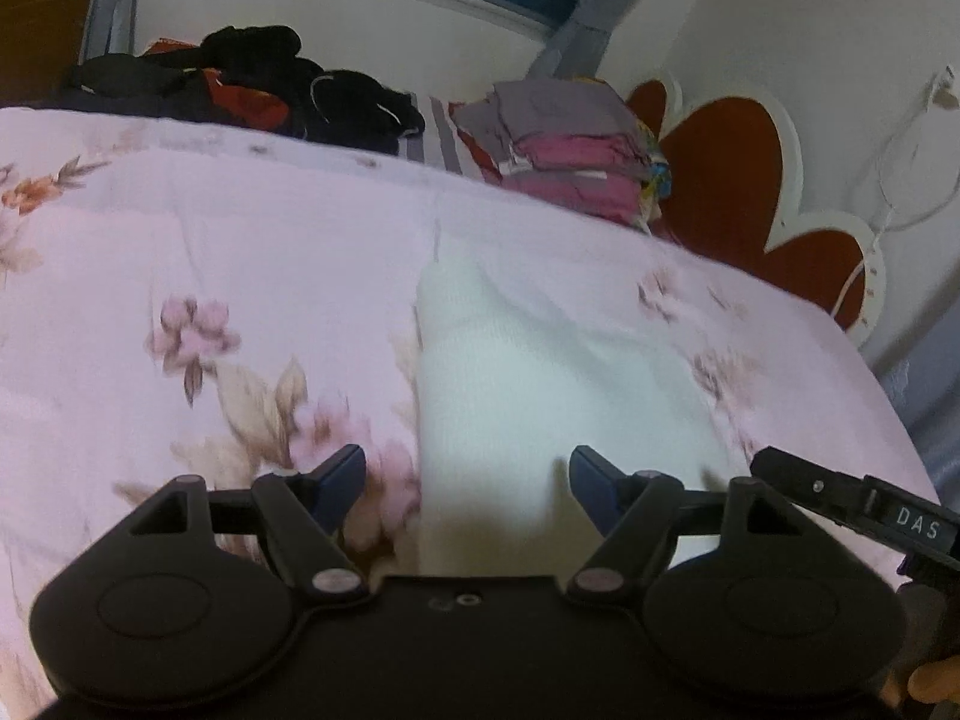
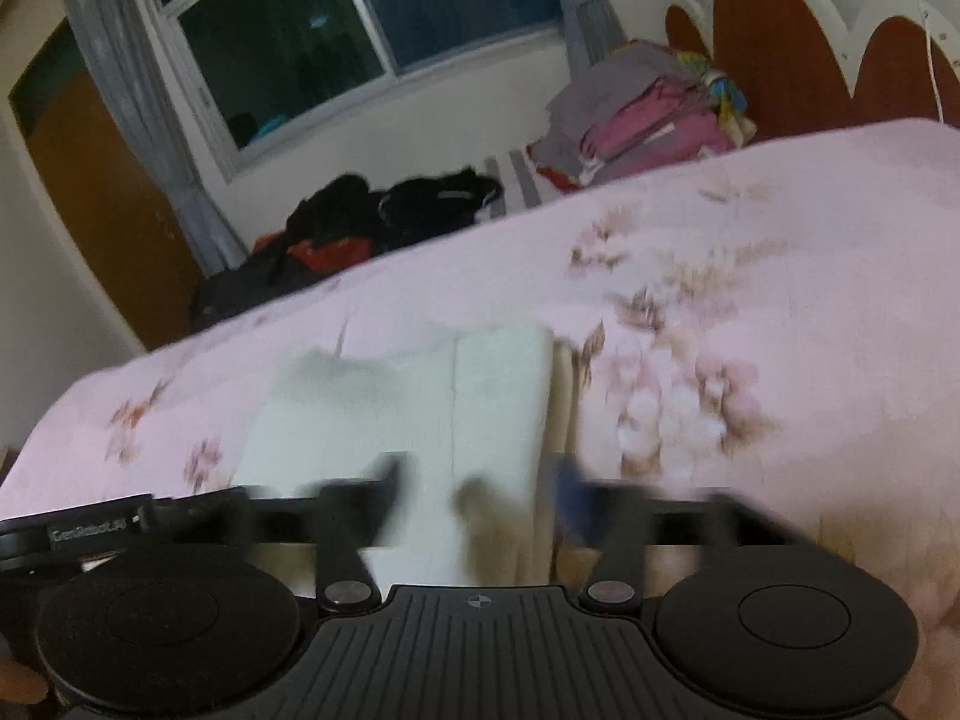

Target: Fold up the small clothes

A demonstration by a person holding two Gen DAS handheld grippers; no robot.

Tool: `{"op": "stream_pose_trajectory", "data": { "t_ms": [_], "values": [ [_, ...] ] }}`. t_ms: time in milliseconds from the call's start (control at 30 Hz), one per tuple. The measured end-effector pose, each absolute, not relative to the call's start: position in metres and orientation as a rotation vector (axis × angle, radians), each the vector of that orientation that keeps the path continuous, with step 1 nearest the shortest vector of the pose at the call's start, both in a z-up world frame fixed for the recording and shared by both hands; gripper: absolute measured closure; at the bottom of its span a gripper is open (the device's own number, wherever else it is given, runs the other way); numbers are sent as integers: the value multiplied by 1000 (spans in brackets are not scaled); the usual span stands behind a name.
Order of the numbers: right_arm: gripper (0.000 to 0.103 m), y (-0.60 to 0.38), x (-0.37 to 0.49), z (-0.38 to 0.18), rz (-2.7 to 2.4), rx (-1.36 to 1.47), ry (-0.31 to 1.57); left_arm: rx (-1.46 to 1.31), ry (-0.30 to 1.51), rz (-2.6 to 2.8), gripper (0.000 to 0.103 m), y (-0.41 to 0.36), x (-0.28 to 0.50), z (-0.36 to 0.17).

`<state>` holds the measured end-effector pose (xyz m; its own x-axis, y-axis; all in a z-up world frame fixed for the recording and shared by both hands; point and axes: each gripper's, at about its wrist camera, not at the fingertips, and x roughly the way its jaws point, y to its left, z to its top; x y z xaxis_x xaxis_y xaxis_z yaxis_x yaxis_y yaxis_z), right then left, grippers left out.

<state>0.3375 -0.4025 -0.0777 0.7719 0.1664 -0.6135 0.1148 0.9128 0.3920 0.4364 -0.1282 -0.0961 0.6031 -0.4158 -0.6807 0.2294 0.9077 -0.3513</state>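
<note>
A small white garment (image 1: 540, 384) lies flat on the pink floral bedspread (image 1: 210, 252). It also shows in the right wrist view (image 2: 420, 396), with a folded edge on its right side. My left gripper (image 1: 468, 480) is open and empty, its blue-tipped fingers (image 1: 342, 474) spread over the garment's near left edge. My right gripper (image 2: 480, 492) is open and empty over the garment's near right part; its fingers are blurred. The right gripper's side shows at the right edge of the left wrist view (image 1: 852, 504).
A stack of folded grey and pink clothes (image 1: 570, 150) sits near the red-and-white headboard (image 1: 738, 180). A heap of black and orange clothes (image 1: 258, 84) lies at the far side under the window (image 2: 336, 42). The bedspread (image 2: 750, 276) drops off at both sides.
</note>
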Motion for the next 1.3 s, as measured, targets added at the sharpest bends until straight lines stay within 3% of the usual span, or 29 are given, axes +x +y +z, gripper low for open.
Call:
{"op": "stream_pose_trajectory", "data": {
  "t_ms": [233, 367, 467, 633, 733, 933, 1167, 1200, 1233, 1300],
  "values": [
    [39, -414, 392, -100, -6, 494, 762, -289, 858, -335, 30, -130, 478, -102],
    [78, -415, 409, -117, 8, 535, 806, -305, 882, -334, 34, -134, 497, -113],
    [96, -411, 402, -115, 13, 492, 779, -314, 903, -357, 43, -137, 502, -123],
    [97, -416, 384, -130, -53, 395, 791, -325, 909, -396, 43, -144, 496, -129],
    [97, -421, 384, -127, -63, 423, 777, -312, 906, -364, 33, -145, 501, -132],
    [96, -414, 399, -97, -67, 365, 660, -315, 909, -353, 36, -148, 511, -132],
    [96, -374, 432, -118, -14, 196, 726, -287, 915, -362, 41, -162, 512, -137],
    [94, -373, 434, -127, -25, 151, 735, -284, 912, -362, 40, -163, 512, -138],
    [85, -373, 433, -132, -54, 127, 721, -277, 909, -363, 38, -165, 513, -139],
    [85, -382, 432, -139, -93, 148, 735, -271, 908, -369, 38, -164, 513, -138]
  ]
}}
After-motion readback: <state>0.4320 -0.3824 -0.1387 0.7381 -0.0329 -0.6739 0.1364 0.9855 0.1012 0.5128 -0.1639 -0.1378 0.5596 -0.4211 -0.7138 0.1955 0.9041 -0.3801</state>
